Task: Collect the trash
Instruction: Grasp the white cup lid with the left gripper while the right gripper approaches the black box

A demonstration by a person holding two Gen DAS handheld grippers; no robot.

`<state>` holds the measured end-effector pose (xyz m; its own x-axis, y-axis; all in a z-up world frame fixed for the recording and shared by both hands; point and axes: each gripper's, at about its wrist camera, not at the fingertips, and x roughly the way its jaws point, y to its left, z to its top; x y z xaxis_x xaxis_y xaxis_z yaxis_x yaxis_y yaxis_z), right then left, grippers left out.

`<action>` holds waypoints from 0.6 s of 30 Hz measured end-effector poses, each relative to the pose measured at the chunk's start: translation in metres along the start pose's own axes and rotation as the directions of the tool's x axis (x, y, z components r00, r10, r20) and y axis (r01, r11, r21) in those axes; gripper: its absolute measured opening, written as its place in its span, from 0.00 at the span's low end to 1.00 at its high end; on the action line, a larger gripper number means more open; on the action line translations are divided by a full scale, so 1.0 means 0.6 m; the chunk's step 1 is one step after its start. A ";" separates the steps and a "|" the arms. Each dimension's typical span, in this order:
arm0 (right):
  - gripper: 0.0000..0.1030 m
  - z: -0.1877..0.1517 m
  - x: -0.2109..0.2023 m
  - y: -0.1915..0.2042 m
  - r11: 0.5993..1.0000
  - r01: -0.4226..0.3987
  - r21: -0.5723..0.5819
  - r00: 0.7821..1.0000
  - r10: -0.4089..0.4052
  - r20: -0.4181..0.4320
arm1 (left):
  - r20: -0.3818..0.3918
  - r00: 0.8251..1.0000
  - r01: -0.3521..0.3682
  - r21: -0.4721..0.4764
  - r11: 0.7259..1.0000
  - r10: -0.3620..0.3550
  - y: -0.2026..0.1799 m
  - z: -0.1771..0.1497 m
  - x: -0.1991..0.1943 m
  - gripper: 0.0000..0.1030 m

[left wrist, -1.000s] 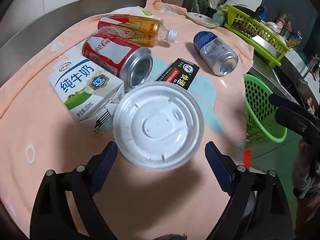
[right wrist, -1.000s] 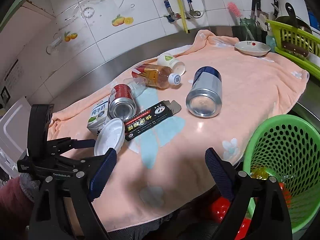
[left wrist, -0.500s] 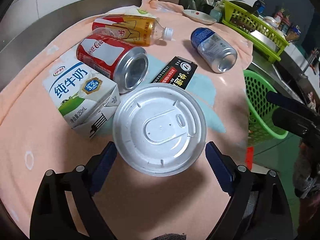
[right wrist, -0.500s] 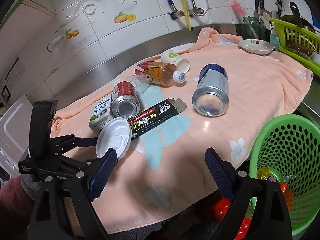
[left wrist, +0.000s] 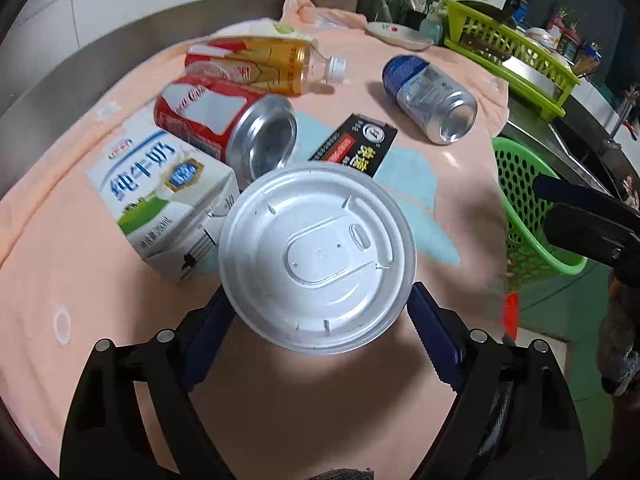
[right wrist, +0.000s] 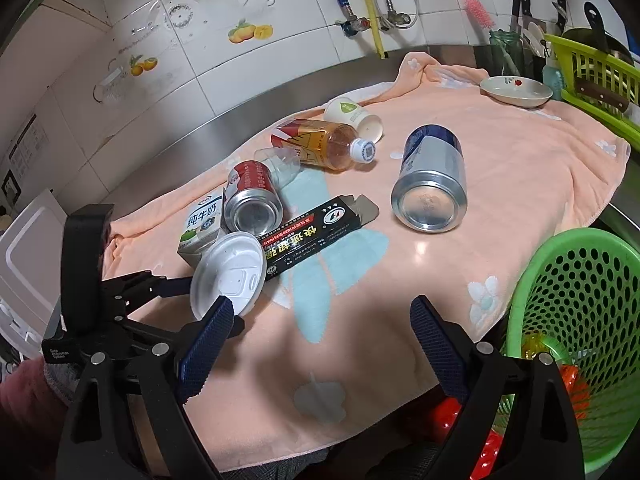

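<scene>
Fingers of the left gripper bracket a white lidded cup, jaws at its sides — whether they actually press it, I can't tell. It sits on the peach towel beside the milk carton. The right gripper hangs wide, holding nothing, near the green basket.
</scene>
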<state>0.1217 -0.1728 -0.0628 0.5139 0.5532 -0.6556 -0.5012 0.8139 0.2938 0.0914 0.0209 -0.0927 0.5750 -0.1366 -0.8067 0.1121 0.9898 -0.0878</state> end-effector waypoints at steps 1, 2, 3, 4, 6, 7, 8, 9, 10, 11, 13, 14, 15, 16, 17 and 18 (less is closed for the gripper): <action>0.85 0.001 -0.001 0.001 1.000 0.007 0.000 1.000 -0.007 0.002 | 0.010 1.000 -0.003 0.001 1.000 0.003 0.000 -0.001 -0.006 0.81; 0.85 0.003 -0.001 0.001 1.000 0.007 0.002 1.000 -0.007 0.001 | 0.017 1.000 0.000 -0.003 1.000 0.000 0.002 -0.001 -0.011 0.81; 0.85 0.003 -0.001 0.002 1.000 0.005 0.005 1.000 -0.005 0.000 | 0.032 0.999 0.008 -0.010 1.000 -0.008 0.004 -0.002 -0.020 0.80; 0.85 0.006 -0.001 0.003 1.000 0.010 0.009 1.000 -0.010 0.001 | 0.039 0.999 0.009 -0.011 1.000 -0.008 0.006 -0.004 -0.026 0.75; 0.84 0.013 0.003 0.006 1.000 0.011 0.016 1.000 -0.011 -0.001 | 0.049 0.999 0.018 -0.017 1.000 -0.017 0.013 -0.007 -0.041 0.75; 0.83 0.017 0.006 0.007 1.000 0.006 0.026 1.000 -0.006 -0.005 | 0.053 0.998 0.025 -0.015 1.000 -0.024 0.016 -0.010 -0.046 0.75; 0.79 0.020 0.009 0.008 0.999 0.004 0.032 1.000 -0.004 -0.012 | 0.056 0.998 0.021 -0.013 1.000 -0.020 0.018 -0.012 -0.049 0.74; 0.77 0.026 0.019 0.009 0.999 0.012 0.050 1.000 -0.011 -0.028 | 0.063 0.998 0.009 -0.013 1.000 -0.008 0.020 -0.015 -0.052 0.74; 0.76 0.030 0.025 0.008 0.997 0.004 0.071 0.999 -0.001 -0.038 | 0.067 0.998 0.014 -0.016 1.000 -0.013 0.022 -0.017 -0.054 0.74; 0.73 0.034 0.034 0.008 0.995 -0.010 0.095 0.998 0.015 -0.053 | 0.066 0.997 0.026 -0.017 1.000 -0.025 0.025 -0.019 -0.055 0.74; 0.72 0.043 0.048 0.012 0.992 0.007 0.122 0.998 0.002 -0.069 | 0.065 0.998 0.018 -0.009 1.000 -0.017 0.028 -0.024 -0.057 0.74; 0.71 0.047 0.054 0.015 0.992 0.010 0.129 0.997 0.000 -0.077 | 0.064 0.998 0.025 -0.004 1.000 -0.025 0.031 -0.028 -0.059 0.74; 0.71 0.054 0.064 0.021 0.989 0.032 0.141 0.996 -0.020 -0.090 | 0.066 0.997 0.029 -0.003 1.000 -0.029 0.033 -0.030 -0.061 0.74; 0.69 0.058 0.072 0.025 0.988 0.051 0.148 0.994 -0.036 -0.100 | 0.071 0.997 0.031 -0.002 1.000 -0.031 0.036 -0.034 -0.065 0.74; 0.66 0.064 0.084 0.030 0.985 0.068 0.156 0.991 -0.049 -0.122 | 0.075 0.997 0.035 -0.003 0.999 -0.035 0.040 -0.038 -0.070 0.74; 0.64 0.068 0.092 0.033 0.982 0.078 0.171 0.989 -0.055 -0.138 | 0.074 0.997 0.038 -0.008 0.999 -0.038 0.043 -0.041 -0.073 0.74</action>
<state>0.1685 -0.1192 -0.0649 0.4398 0.4781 -0.7603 -0.3330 0.8730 0.3564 0.0490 0.0538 -0.0740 0.6290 -0.1765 -0.7571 0.1276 0.9841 -0.1235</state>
